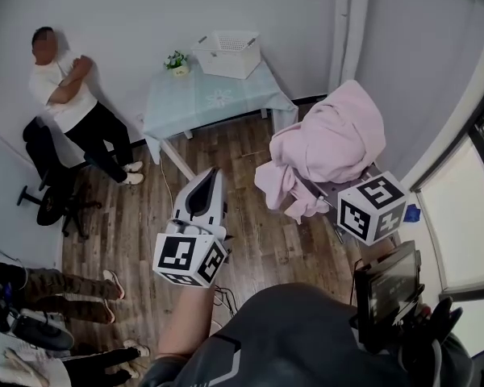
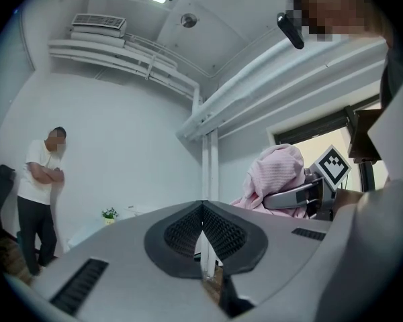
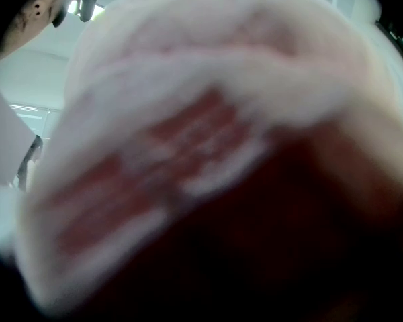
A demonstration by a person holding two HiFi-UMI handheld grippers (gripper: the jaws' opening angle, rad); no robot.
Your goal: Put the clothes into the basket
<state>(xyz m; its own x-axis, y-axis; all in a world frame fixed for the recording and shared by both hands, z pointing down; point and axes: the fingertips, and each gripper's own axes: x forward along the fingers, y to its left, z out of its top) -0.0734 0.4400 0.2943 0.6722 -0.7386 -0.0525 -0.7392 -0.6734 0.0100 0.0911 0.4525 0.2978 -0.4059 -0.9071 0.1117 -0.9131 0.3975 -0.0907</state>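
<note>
A heap of pink clothes lies over a metal-legged support at the right of the head view, with a sleeve hanging down. My right gripper is pushed into the heap from the near side, its jaws hidden by cloth. In the right gripper view, blurred pink clothes fill the frame. My left gripper hovers above the wood floor, left of the clothes, shut and holding nothing. In the left gripper view, the left gripper has its pads together. Beyond it are the pink clothes and the right gripper. A white basket stands on the far table.
The table has a pale blue cloth and stands against the far wall, with a small potted plant beside the basket. A person leans on the left wall, and other people's legs show at bottom left. A window runs along the right.
</note>
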